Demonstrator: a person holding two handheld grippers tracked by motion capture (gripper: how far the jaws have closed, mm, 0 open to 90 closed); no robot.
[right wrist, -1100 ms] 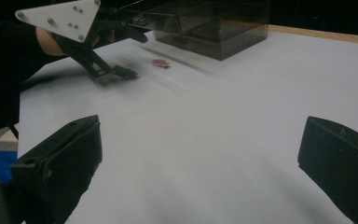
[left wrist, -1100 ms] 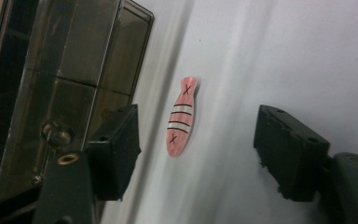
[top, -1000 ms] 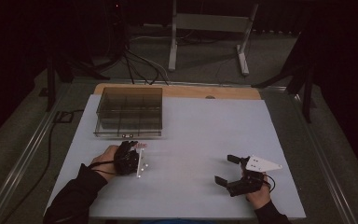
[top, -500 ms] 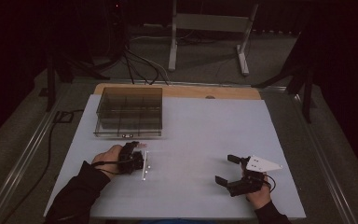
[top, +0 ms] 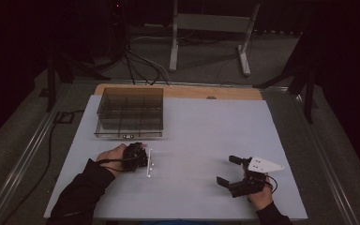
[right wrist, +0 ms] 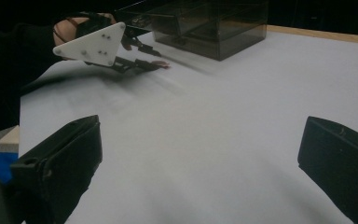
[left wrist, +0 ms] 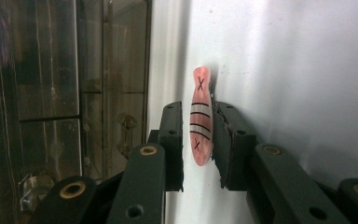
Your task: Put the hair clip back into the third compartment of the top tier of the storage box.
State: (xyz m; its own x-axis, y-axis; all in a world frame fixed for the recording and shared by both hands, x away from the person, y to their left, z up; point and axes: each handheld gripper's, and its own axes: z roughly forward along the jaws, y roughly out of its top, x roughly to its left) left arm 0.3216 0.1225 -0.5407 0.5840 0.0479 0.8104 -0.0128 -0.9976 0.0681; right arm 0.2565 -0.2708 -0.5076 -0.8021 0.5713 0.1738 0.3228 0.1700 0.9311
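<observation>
The room around me is dark, with stand legs and cables on the floor behind a pale table (top: 206, 140) that carries little. At its far left stands a smoky clear organizer box (top: 130, 112) split into compartments; from the high view I count six, two rows of three, and I cannot make out anything lying inside them.

My left gripper (left wrist: 198, 140) is just in front of that box, and between its jaws sits one small pink piece (left wrist: 201, 122), slim and rounded, marked with black crosses and stripes. The jaws stand narrow, close against both sides of the piece; I judge it pinched or very nearly so, though a thin gap on one side keeps me from being certain. The piece seems to be at table level, its tip poking past the jaw ends.

My right gripper (top: 232, 169) rests near the front right of the table, well apart from everything, with its jaws spread wide and nothing between them.

As I read it, the work is sorting this piece into the box. The pickup looks about done; lifting it, carrying it over the near wall and dropping it into a compartment are all left.

My count: one pink piece, one box, two grippers.
</observation>
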